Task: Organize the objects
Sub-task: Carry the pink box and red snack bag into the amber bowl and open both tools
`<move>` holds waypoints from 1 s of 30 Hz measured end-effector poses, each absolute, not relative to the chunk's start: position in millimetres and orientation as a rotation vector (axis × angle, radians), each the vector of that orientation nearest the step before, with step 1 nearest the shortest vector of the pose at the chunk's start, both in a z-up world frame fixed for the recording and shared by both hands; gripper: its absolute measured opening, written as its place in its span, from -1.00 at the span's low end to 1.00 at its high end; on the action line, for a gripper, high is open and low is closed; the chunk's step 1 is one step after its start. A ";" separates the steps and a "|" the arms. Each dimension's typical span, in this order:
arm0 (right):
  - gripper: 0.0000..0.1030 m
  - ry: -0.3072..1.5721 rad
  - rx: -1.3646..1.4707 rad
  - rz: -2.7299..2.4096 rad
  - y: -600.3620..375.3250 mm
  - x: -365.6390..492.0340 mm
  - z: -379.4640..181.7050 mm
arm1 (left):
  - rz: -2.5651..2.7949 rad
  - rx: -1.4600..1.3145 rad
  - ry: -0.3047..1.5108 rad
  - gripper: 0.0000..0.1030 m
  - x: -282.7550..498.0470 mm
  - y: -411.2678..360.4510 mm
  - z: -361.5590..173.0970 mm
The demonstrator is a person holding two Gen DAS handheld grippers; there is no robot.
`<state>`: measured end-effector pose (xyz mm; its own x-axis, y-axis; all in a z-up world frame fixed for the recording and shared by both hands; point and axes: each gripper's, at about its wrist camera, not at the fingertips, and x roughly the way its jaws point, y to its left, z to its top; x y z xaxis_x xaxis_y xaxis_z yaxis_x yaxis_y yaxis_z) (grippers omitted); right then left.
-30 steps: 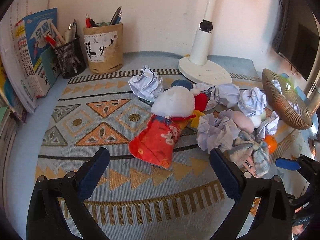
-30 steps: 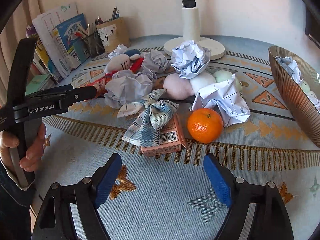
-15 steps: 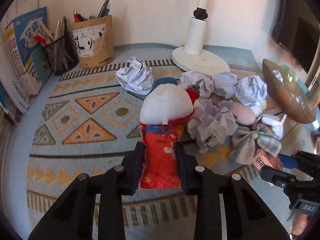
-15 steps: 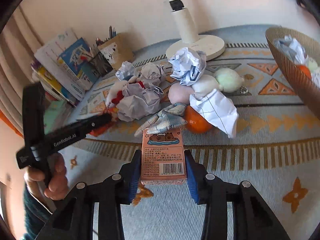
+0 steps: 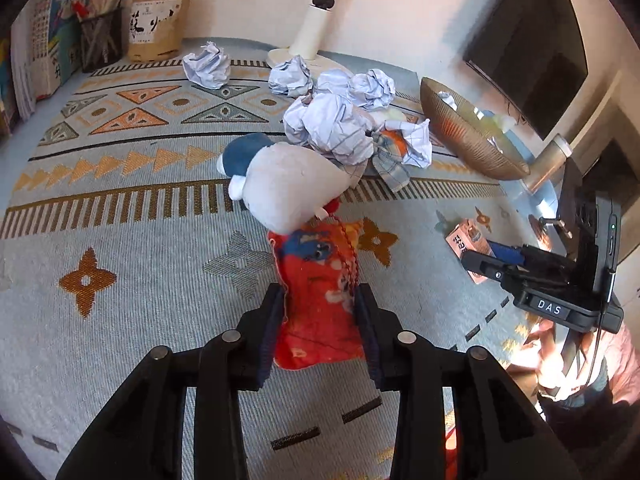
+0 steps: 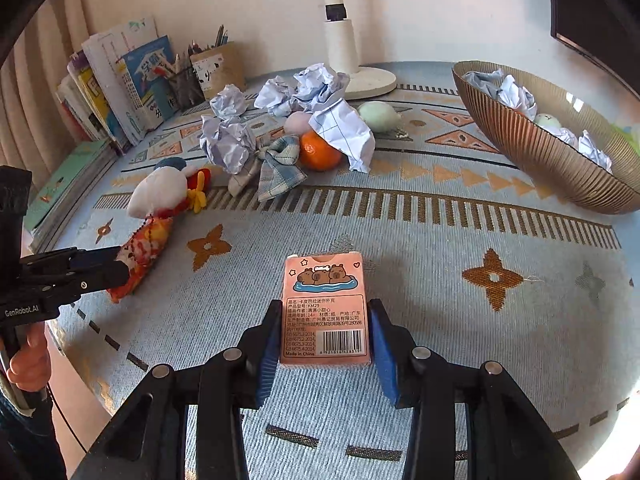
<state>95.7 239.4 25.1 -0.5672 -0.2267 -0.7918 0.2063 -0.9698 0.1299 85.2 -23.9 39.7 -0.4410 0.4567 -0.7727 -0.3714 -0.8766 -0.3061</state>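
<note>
my left gripper (image 5: 320,332) jaws easing open, plush doll (image 5: 316,280) seemingly still pinched | right gripper (image 6: 326,344) clamped on pink card box (image 6: 324,308)

**A home desk corner, strewn with odds and ends**

A patterned woven cloth (image 6: 440,248) is covering the desk under the gripper. Far ahead, books (image 6: 116,88) and pen holders (image 6: 208,70) are standing against a plain wall beside a white lamp (image 6: 348,52). Crumpled paper balls (image 5: 332,128) are lying ahead, and a ribbed bowl (image 6: 532,152) is sitting to the right.
</note>
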 end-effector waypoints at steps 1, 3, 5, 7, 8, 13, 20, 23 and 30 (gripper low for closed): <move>-0.21 -0.030 1.307 -2.580 239.0 94.6 24.8 | 2.316 -1.274 -0.105 -0.08 83.7 -24.6 41.6; -0.20 -0.028 1.301 -2.583 239.4 94.3 23.8 | 2.328 -1.268 -0.143 0.50 74.1 -25.7 44.3; -0.19 -0.043 1.301 -2.583 241.4 94.2 24.3 | 2.348 -1.231 -0.235 0.67 56.3 -31.7 48.2; -0.19 -0.072 1.296 -2.582 243.5 95.8 24.4 | 2.264 -1.230 -0.348 0.67 29.8 -33.2 48.0; -0.18 -0.087 1.296 -2.579 244.1 95.0 24.5 | 2.199 -1.229 -0.414 0.65 15.4 -32.5 47.4; -0.18 -0.092 1.296 -2.572 242.9 95.7 25.4 | 2.020 -1.142 -0.791 0.57 -37.1 -50.7 46.8; -0.02 -0.065 1.251 -2.562 241.4 102.3 23.4 | 2.335 -1.200 -0.454 0.57 29.0 -59.5 53.2; 0.28 -0.069 1.239 -2.563 233.2 101.8 23.2 | 2.342 -1.255 -0.276 0.61 65.6 -41.9 40.8; 0.13 0.058 1.217 -2.647 221.1 104.3 19.8 | 2.508 -1.265 0.085 0.22 82.9 7.6 31.5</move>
